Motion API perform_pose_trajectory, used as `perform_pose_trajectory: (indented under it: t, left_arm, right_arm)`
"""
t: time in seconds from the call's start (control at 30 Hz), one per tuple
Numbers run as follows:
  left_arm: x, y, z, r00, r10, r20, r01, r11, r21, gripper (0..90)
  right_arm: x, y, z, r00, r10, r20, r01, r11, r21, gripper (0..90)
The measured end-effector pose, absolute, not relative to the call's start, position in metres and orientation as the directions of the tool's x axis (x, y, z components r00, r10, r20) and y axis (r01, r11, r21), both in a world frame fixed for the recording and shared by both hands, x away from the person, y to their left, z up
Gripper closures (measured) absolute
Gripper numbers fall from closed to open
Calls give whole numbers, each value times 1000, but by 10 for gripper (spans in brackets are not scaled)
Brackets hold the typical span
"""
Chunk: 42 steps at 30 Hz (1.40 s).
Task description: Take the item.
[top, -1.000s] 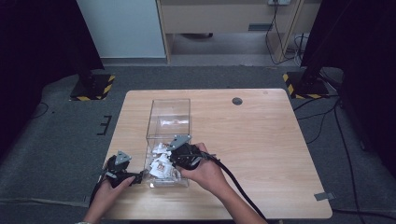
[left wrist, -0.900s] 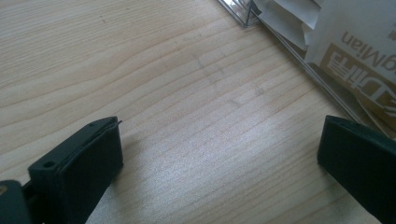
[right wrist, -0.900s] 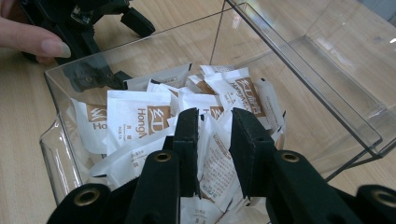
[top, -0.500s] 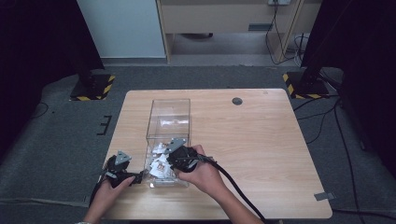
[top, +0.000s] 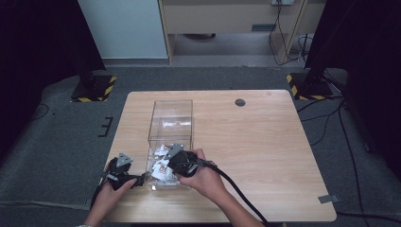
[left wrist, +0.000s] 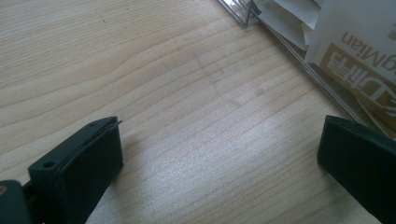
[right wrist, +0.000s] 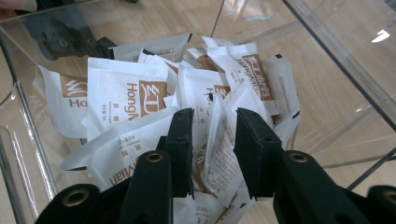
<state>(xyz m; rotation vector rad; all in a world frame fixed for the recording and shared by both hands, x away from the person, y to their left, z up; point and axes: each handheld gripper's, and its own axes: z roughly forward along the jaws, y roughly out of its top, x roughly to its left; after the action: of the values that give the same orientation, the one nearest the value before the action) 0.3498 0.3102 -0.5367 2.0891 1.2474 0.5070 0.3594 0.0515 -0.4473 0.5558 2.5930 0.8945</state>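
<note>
Grey carpet surrounds the pale wooden worktop (top: 265, 156), where a clear acrylic open-topped box (top: 171, 124) stands left of centre with a heap of white and brown paper sachets (right wrist: 154, 107) in its near end. Your right tool (right wrist: 212, 154) is down inside that box, its jaws partly closed around one white upright sachet (right wrist: 219, 144) that stands between them, with neighbouring sachets pressed against the outer faces of both jaws; I judge it gripped loosely, if at all. If you lift now, the sachet could slip out, or the one lying across the left jaw could be dragged up with it and drop on the worktop. A hard squeeze might also crumple the packet. Your left tool (left wrist: 219, 172) rests released, jaws wide apart, low over bare wood just left of the box's near wall; if you push it right, it may nudge the light box and shift the heap under your right tool.
</note>
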Motion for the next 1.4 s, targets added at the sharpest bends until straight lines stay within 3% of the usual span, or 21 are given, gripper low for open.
perform_pose_trajectory:
  t: [0.37,0.97,1.4]
  left_arm:
    - [350,310,-537,474,881,1,632,-341,696,0]
    - [350,310,-537,475,880,1,631,-341,696,0]
    - [350,310,-537,478,878,-5,631,-340,698,0]
  right_arm:
    - [359,50,-447,-884,436,-168,244,737,631,879]
    - [363,28,-413,-868,485,-104,251,610,751,886]
    - [367,13,-394,-852,516,-92,257,564,785,887]
